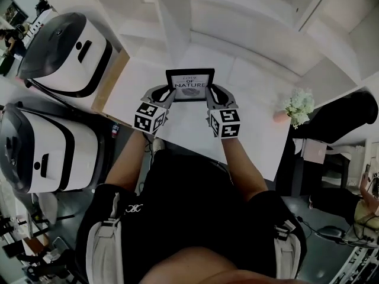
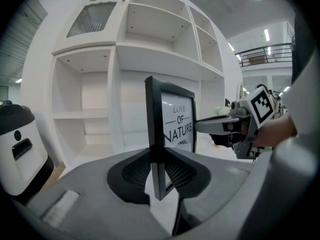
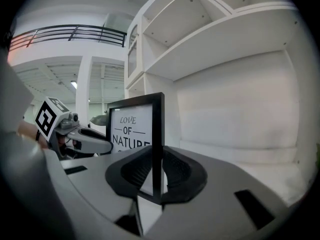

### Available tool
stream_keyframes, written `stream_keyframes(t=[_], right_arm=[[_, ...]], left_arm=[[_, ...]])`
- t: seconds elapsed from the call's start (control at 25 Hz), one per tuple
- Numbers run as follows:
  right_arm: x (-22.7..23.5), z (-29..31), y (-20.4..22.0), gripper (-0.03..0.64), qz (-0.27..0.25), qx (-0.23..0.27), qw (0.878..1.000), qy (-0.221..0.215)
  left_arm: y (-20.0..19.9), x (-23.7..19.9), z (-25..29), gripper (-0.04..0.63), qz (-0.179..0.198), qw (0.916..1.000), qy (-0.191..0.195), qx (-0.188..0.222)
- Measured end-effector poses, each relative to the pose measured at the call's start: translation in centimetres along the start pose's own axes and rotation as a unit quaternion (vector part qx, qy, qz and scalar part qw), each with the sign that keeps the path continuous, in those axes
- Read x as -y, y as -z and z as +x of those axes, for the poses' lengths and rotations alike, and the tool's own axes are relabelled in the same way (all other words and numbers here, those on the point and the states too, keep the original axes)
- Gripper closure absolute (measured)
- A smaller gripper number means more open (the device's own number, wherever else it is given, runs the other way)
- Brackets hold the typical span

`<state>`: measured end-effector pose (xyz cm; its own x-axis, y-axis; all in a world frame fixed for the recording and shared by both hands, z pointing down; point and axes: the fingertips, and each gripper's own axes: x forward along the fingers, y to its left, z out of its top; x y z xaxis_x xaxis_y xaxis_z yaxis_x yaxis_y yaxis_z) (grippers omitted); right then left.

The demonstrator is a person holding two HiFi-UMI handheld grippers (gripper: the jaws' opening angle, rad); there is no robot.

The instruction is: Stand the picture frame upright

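So you've got the picture frame [image 1: 190,85] pinched from both sides right now. Your left claw [image 2: 159,171] is closed down on the frame's left edge, with the black moulding squeezed right between the ribbed pads and only a narrow gap left, as wide as the frame is thick. It's the same on the other side: your right claw [image 3: 157,171] is clamped on the right edge, pads tight on both faces. Neither claw has anything else in it.

The frame itself is standing vertical between the two claws, with the "LOVE OF NATURE" print facing back at you. It sits over the white surface [image 1: 249,135], out in front of the empty white shelf unit [image 1: 237,16]. I honestly can't tell if its bottom edge is touching the surface or hanging just above it. The little bunch of flowers [image 1: 299,105] is well off to your right.
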<state>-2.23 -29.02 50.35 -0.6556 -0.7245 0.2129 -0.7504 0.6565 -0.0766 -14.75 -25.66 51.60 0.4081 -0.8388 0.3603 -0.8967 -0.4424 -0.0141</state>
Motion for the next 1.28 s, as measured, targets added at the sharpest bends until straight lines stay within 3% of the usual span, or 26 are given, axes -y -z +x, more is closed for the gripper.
stream_keyframes(t=[0.28,0.68,1.0,1.28], right_arm=[[-3.5,6.1,-0.1,0.551,0.005,-0.013,1.000,0.010],[-5.8,13.8,0.6,0.551,0.040,-0.034,0.996,0.077],[-5.4,16.2,2.5,0.551,0.057,-0.054,0.987,0.137],[-4.6,18.2,4.5,0.551,0.078,-0.077,0.980,0.169]], left_arm=[[1.2,-6.9,-0.6,0.502,0.004,0.9999,0.014,-0.007],[2.4,-15.7,2.0,0.502,0.019,0.9958,0.087,-0.024],[4.2,-18.1,5.1,0.502,0.017,0.9886,0.144,-0.040],[6.0,-19.5,7.7,0.502,0.018,0.9839,0.168,-0.059]])
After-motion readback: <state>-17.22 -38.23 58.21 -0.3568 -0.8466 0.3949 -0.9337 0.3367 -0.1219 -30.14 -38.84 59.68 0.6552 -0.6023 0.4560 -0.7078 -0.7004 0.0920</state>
